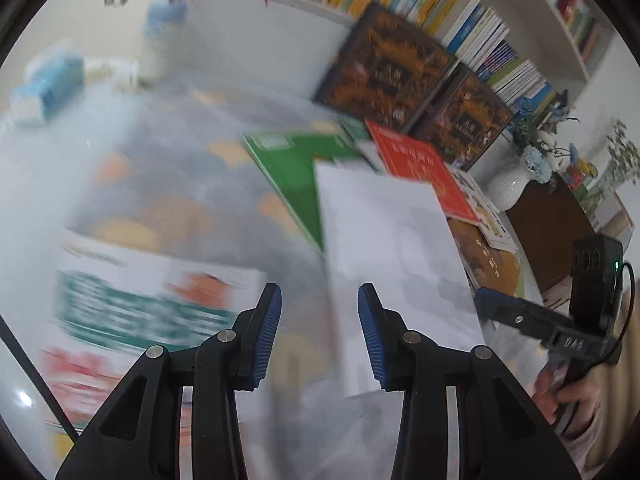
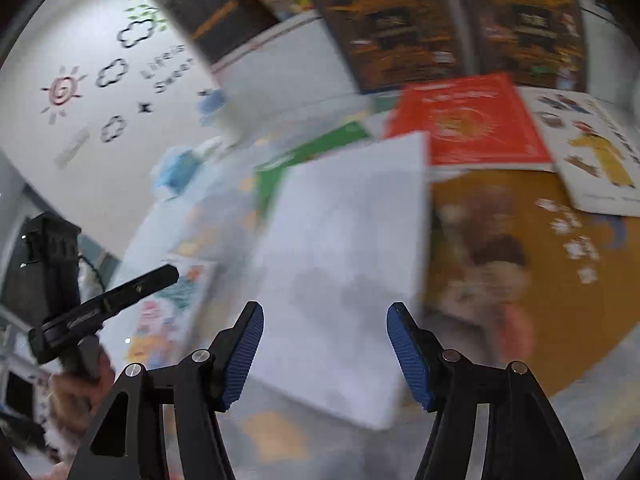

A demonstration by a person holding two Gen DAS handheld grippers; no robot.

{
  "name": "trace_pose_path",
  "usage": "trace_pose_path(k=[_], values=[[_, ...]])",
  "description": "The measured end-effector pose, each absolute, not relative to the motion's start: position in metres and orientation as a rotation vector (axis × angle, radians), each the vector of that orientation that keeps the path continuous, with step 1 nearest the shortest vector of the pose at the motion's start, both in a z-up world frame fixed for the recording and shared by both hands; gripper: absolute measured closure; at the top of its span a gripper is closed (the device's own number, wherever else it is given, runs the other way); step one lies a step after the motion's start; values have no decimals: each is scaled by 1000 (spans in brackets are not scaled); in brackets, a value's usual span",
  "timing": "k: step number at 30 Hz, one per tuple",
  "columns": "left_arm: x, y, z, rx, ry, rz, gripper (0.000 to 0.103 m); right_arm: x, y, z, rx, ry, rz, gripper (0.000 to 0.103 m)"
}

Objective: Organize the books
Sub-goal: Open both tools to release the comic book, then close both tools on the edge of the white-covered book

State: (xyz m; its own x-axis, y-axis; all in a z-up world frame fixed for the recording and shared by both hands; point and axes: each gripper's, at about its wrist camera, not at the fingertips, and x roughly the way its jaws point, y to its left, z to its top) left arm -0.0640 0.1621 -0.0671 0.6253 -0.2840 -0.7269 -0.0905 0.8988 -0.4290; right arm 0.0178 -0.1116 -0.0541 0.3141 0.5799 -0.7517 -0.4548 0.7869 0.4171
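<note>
Both views are smeared by motion blur, so titles and fine print on most covers cannot be read.

In the left wrist view the left gripper [image 1: 319, 312] has its jaws apart, with nothing pressed between the blue pads [image 1: 270, 332]. Under and ahead of it lies a white book [image 1: 384, 248], its cover blank as far as the blur allows. Its far corner overlaps a green book [image 1: 292, 176] and a red book [image 1: 424, 172], which lie flat on the table [image 1: 168, 184]. A white-and-teal book [image 1: 140, 300] lies at the lower left, its lower part hidden behind the gripper's frame. The right gripper [image 1: 486, 300] enters from the right edge, held by a hand [image 1: 568, 396] that is partly cut off; only 1 of its fingers shows clearly here.

In the right wrist view the right gripper [image 2: 325, 344] stands wide open, empty, over the near edge of the same white book [image 2: 348, 260]. The red book [image 2: 472, 120] lies beyond it, and an orange-brown picture book [image 2: 520, 248] lies to the right, partly covered by both. A white illustrated book [image 2: 592, 148] sits at the far right, cut off by the lens rim. 2 dark ornate books [image 2: 388, 28] stand upright against the shelving behind. The left gripper [image 2: 160, 276] shows at the left; its jaws cannot be judged from this angle.
</note>
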Motion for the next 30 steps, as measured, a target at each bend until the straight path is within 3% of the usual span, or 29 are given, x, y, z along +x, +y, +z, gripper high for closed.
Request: trace_pose_path(k=[4, 20, 28, 30], values=[[-48, 129, -88, -440, 932, -62, 66, 26, -129, -86, 272, 1025, 701, 39], [-58, 114, -100, -437, 841, -49, 61, 15, -134, -88, 276, 959, 716, 46], [-57, 116, -101, -448, 847, -67, 61, 15, -133, -101, 328, 1019, 754, 54], [-57, 117, -101, -469, 847, -77, 61, 15, -133, -100, 318, 1019, 751, 60]])
